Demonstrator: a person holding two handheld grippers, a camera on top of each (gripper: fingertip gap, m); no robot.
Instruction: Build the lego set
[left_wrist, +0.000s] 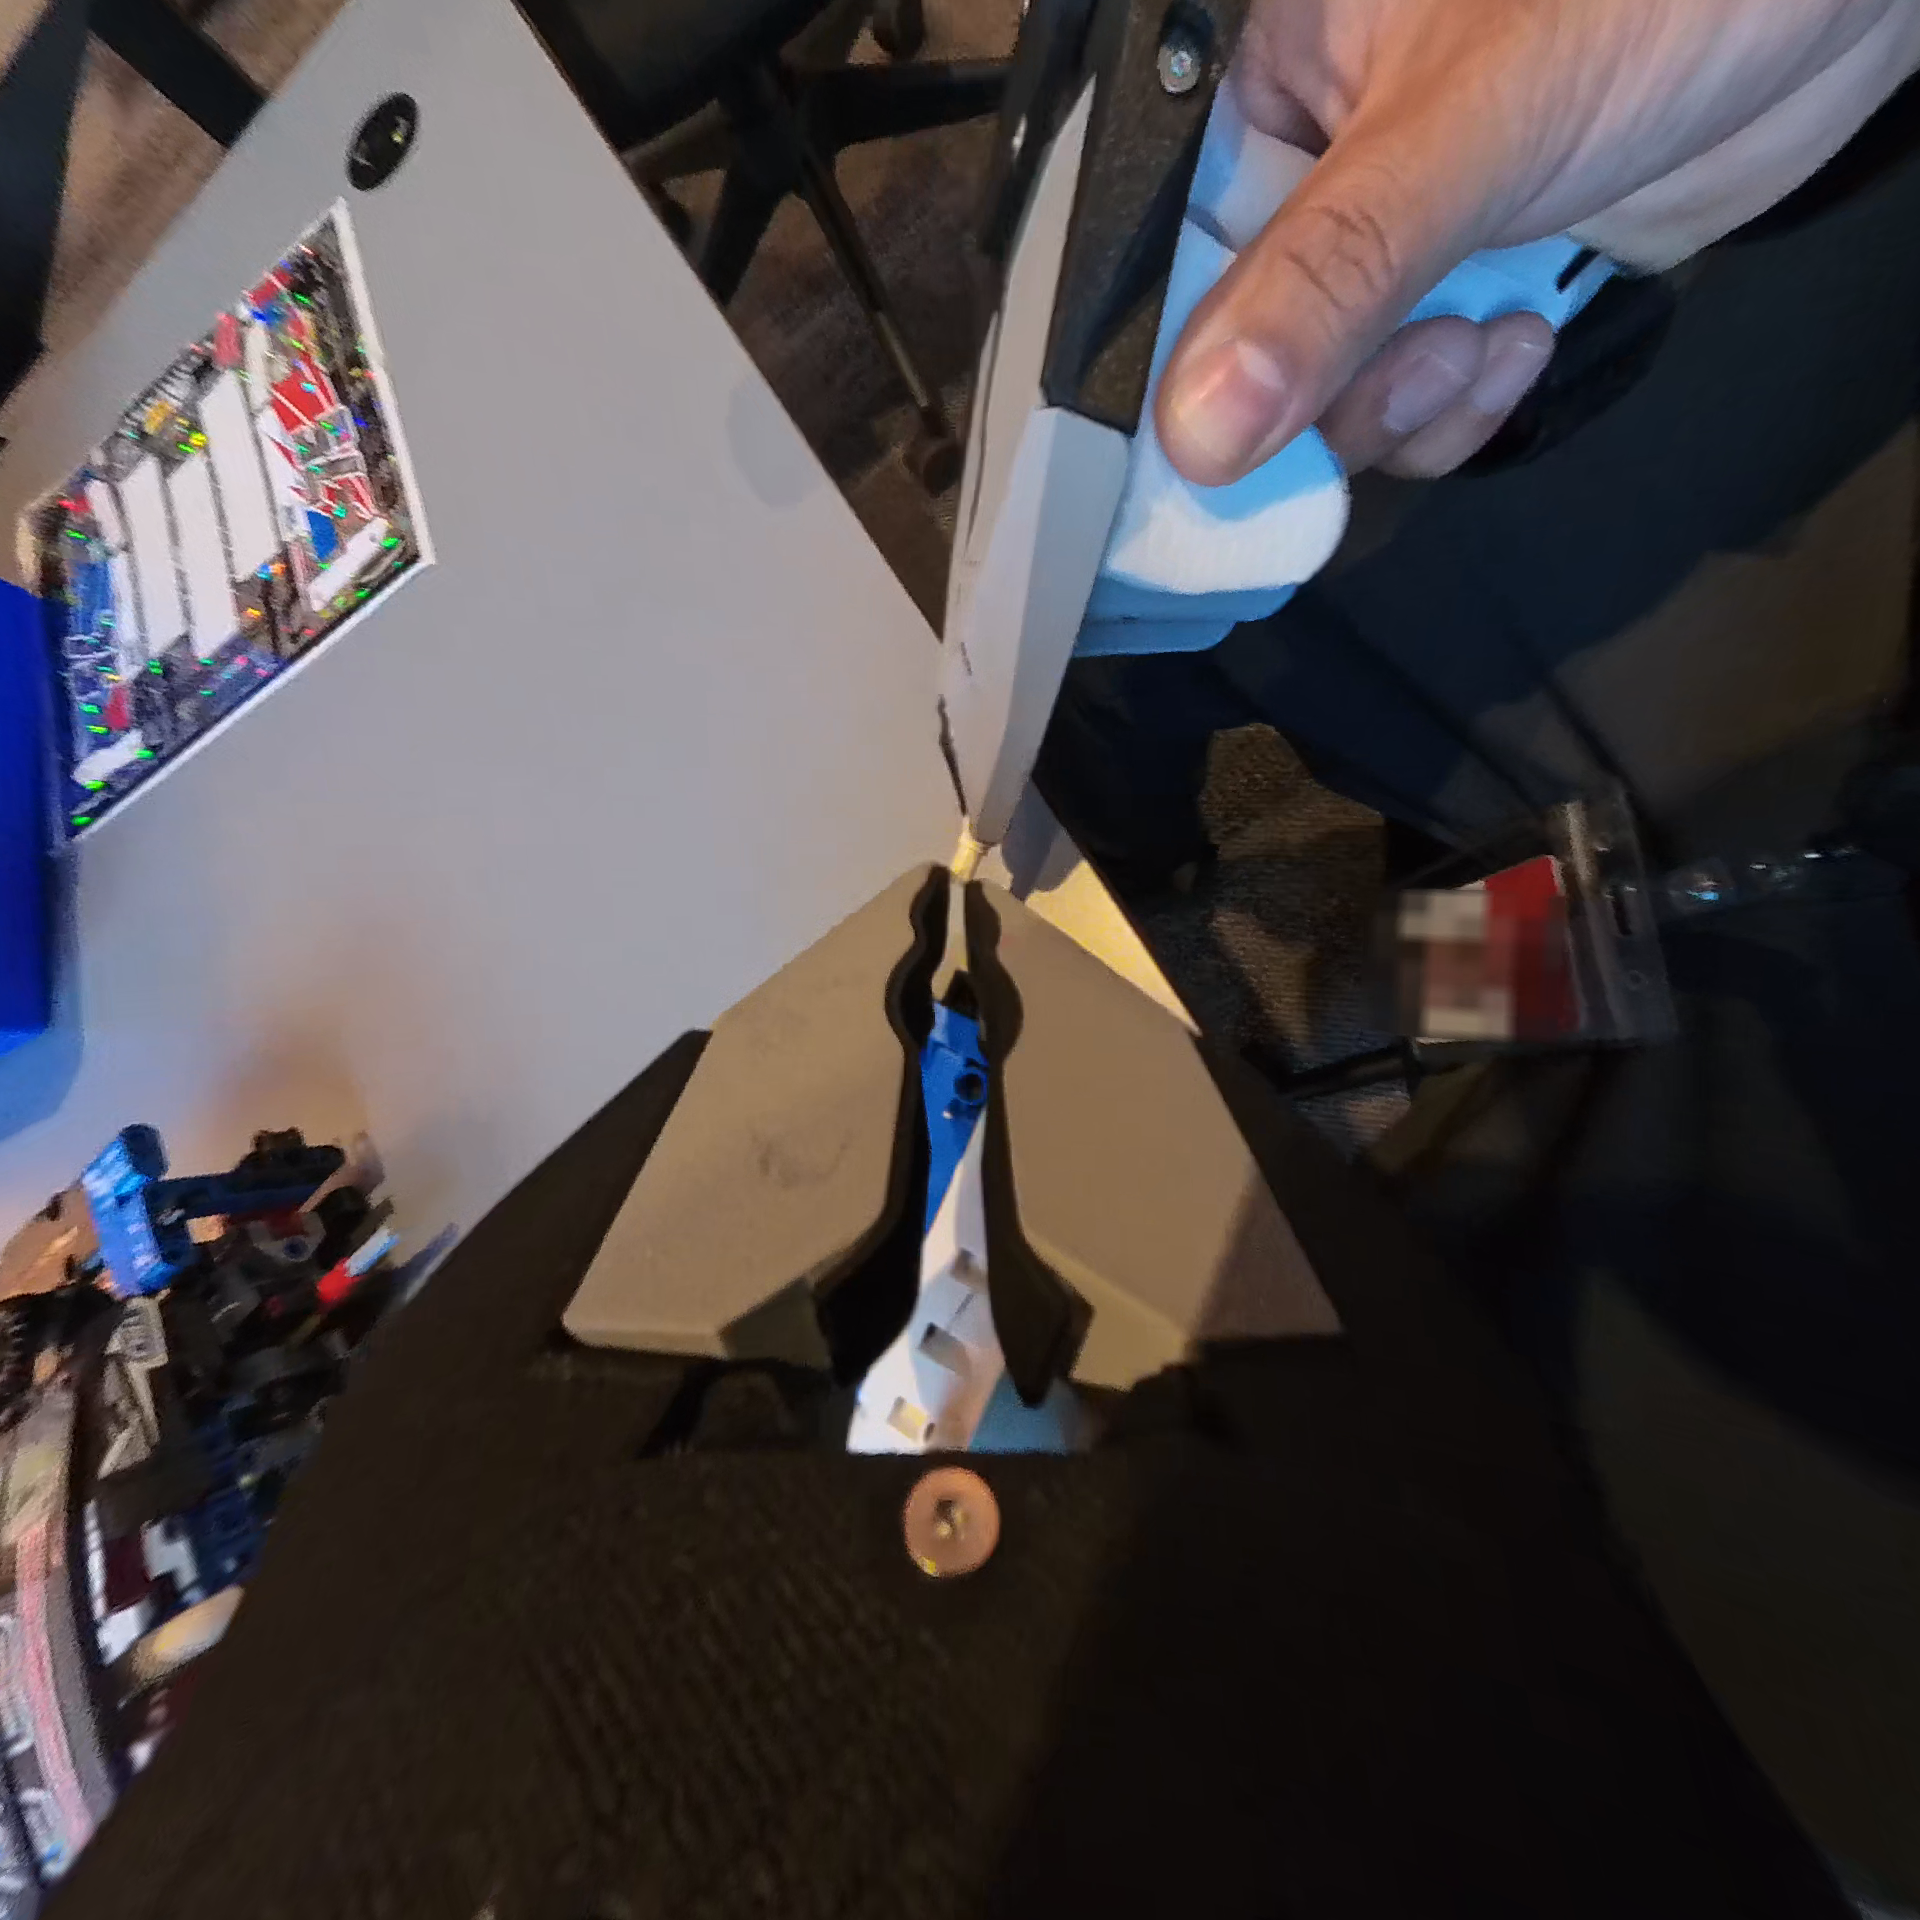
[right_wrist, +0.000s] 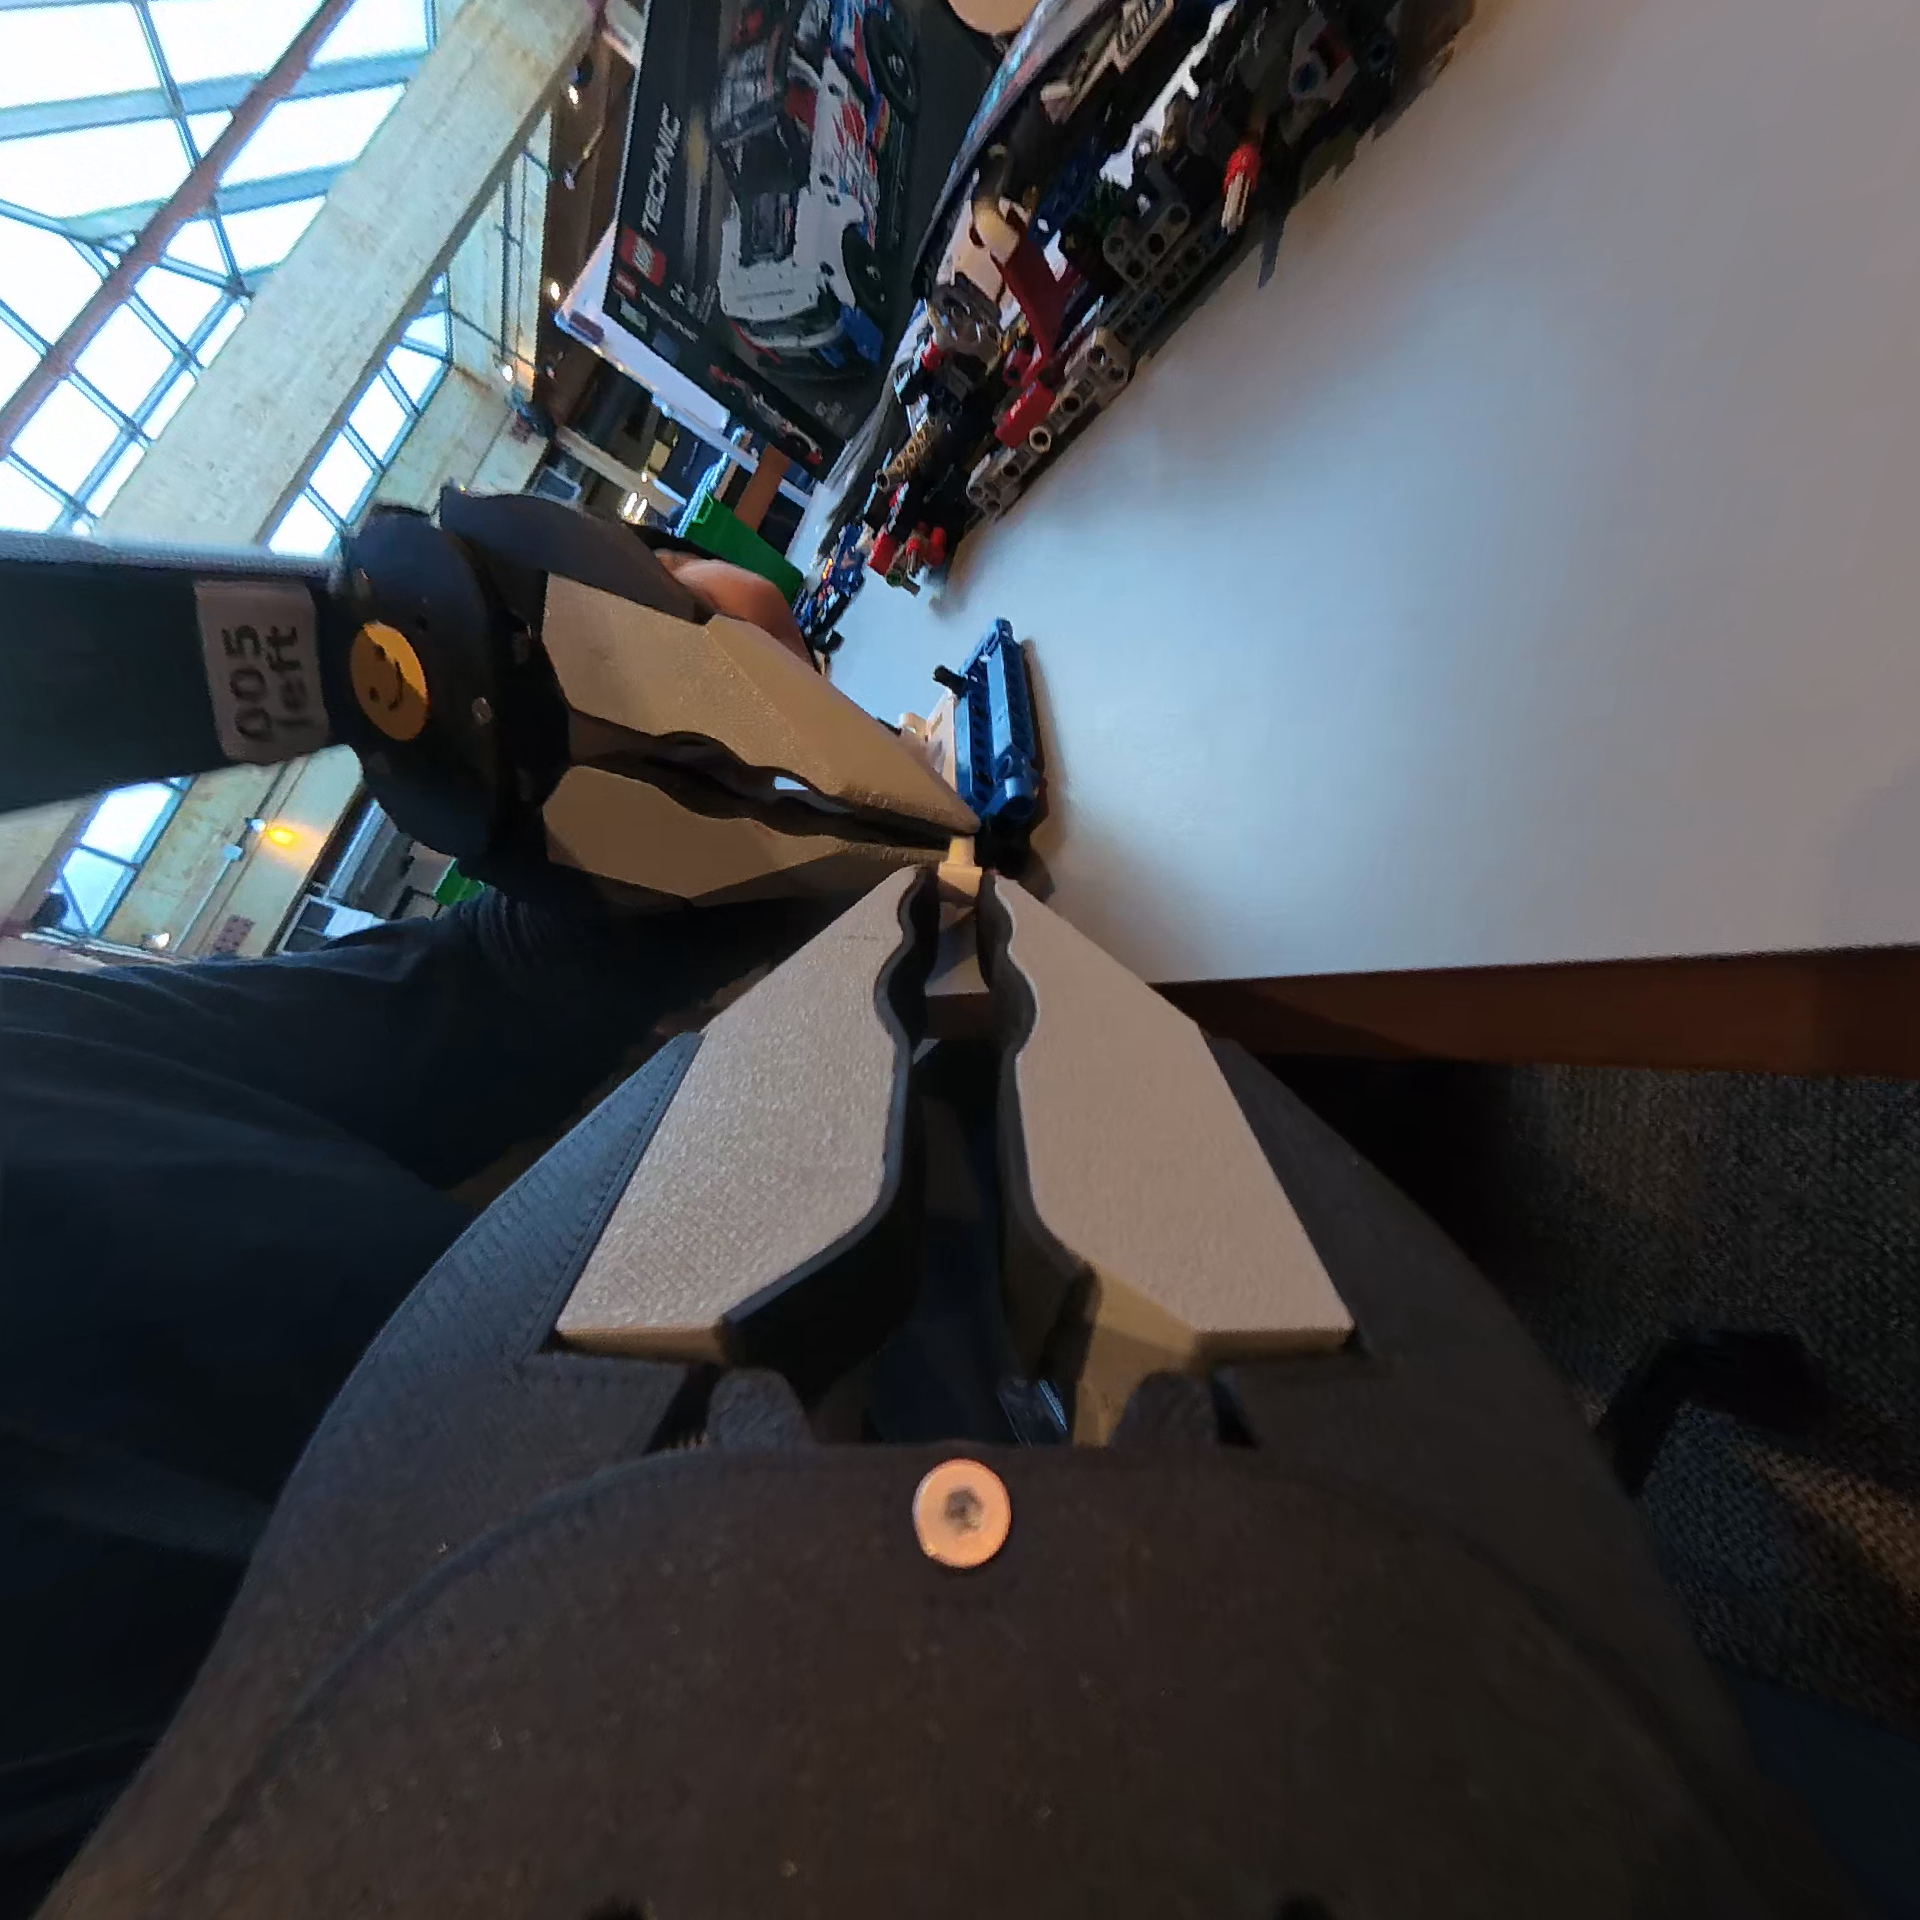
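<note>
My left gripper (left_wrist: 951, 896) is shut on a blue and white lego piece (left_wrist: 956, 1081) that runs back between its fingers. In the right wrist view the left gripper (right_wrist: 971, 828) comes in from the left and holds that piece (right_wrist: 1003, 717) just above the white table (right_wrist: 1455, 623). My right gripper (right_wrist: 961, 883) is shut on a small light pin (right_wrist: 961, 854) and its tips meet the end of the blue piece. In the left wrist view the right gripper (left_wrist: 995, 836) comes down from above, held by a hand (left_wrist: 1351, 239), with the pin (left_wrist: 966, 860) at its tip.
The partly built lego car (right_wrist: 1091, 260) lies at the far side of the table, also low left in the left wrist view (left_wrist: 208, 1299). The set's box (right_wrist: 748, 208) stands behind it. A sticker sheet (left_wrist: 229, 520) and a blue bin (left_wrist: 21, 831) lie on the table (left_wrist: 571, 727). The table edge is right under both grippers. My two grippers' fingertips are within a few centimetres of each other.
</note>
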